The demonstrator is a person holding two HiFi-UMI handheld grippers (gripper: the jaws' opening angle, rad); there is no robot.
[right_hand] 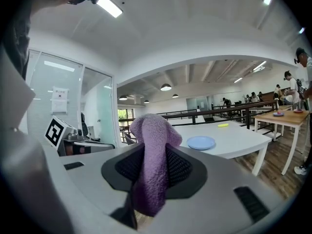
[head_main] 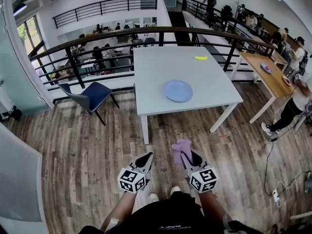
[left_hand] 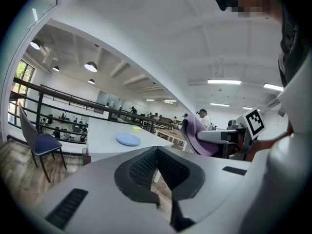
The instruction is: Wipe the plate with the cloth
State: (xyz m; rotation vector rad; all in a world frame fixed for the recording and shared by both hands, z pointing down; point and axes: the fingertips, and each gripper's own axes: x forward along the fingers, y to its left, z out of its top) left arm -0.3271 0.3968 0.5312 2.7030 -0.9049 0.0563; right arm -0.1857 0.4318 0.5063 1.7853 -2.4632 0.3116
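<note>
From the head view, you stand on the wood floor [head_main: 73, 155] short of the white table [head_main: 161, 67], where the blue plate [head_main: 178, 90] lies near the front edge, well ahead of both grippers, with a small yellow item [head_main: 200, 58], perhaps a sponge, at the far side. In the left gripper view, your left gripper [left_hand: 157, 152] has its jaws pressed together, empty. In the right gripper view, your right gripper [right_hand: 152, 152] is clamped on the purple cloth [right_hand: 150, 126], which stands up in a fold above the jaws.

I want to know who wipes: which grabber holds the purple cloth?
The right gripper: its jaws are shut on the purple cloth. The left gripper has its jaws shut on nothing.
</note>
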